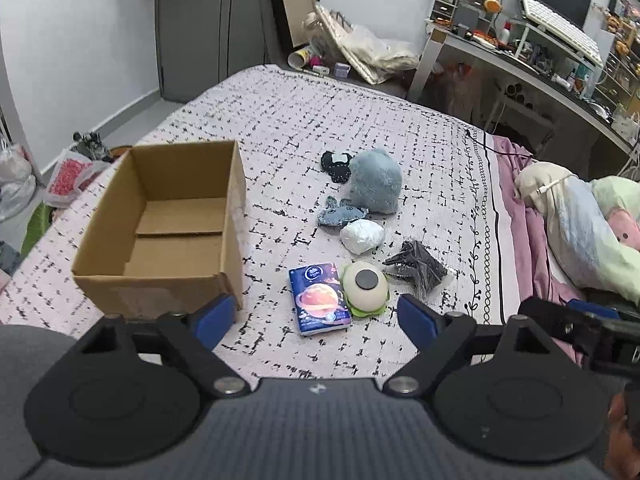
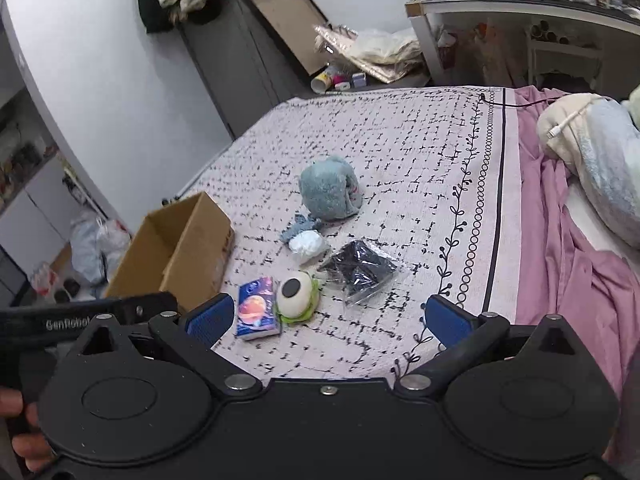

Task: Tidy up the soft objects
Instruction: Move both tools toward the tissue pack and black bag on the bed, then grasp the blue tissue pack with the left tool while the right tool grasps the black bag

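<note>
An open, empty cardboard box stands on the bed at the left. To its right lie soft things: a blue plush, a dark spotted toy, a small denim toy, a white bundle, a bagged dark cloth, a cream eye-shaped plush and a blue tissue pack. My left gripper is open, above the tissue pack. My right gripper is open and empty, near the eye plush.
The patterned bedspread covers the bed. Pillows and a pink sheet lie at the right. A cluttered desk stands behind, bags on the floor at the left.
</note>
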The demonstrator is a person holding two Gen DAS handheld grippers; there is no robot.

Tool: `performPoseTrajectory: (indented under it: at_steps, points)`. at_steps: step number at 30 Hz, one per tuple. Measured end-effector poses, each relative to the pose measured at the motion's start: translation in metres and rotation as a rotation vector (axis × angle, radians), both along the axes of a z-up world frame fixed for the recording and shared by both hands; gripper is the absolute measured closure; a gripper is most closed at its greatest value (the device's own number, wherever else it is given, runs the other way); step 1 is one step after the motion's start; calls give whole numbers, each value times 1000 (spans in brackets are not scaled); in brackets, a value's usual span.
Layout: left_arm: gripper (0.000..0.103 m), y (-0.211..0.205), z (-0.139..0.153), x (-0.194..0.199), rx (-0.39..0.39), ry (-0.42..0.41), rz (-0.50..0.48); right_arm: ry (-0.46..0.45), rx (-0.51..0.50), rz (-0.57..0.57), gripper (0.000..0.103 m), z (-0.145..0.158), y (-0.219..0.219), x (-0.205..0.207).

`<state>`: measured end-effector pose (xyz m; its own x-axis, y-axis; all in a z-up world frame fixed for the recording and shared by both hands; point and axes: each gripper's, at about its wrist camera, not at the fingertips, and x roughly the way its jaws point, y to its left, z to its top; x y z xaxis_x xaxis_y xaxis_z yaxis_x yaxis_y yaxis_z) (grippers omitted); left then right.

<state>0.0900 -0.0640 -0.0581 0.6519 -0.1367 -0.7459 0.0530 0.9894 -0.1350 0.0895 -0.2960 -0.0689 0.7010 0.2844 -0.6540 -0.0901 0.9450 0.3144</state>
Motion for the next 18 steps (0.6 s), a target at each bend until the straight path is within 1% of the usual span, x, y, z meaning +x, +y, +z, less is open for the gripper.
performPoseTrajectory:
  at_steps: [7,10,14,18]
  points:
    - [24,-4,-15,22,-34,41,16,44,-13,9,1,-8,-13,27]
    - [25,-5,-22,32,-41,65,27,63,-16,13,2,-15,-14,37]
    - [30,-5,-33,45,-48,100,54,91,-2,24,6,-21,-16,54]
    - [35,-7,-46,59,-54,147,77,105,-29,55,8,-26,-13,74]
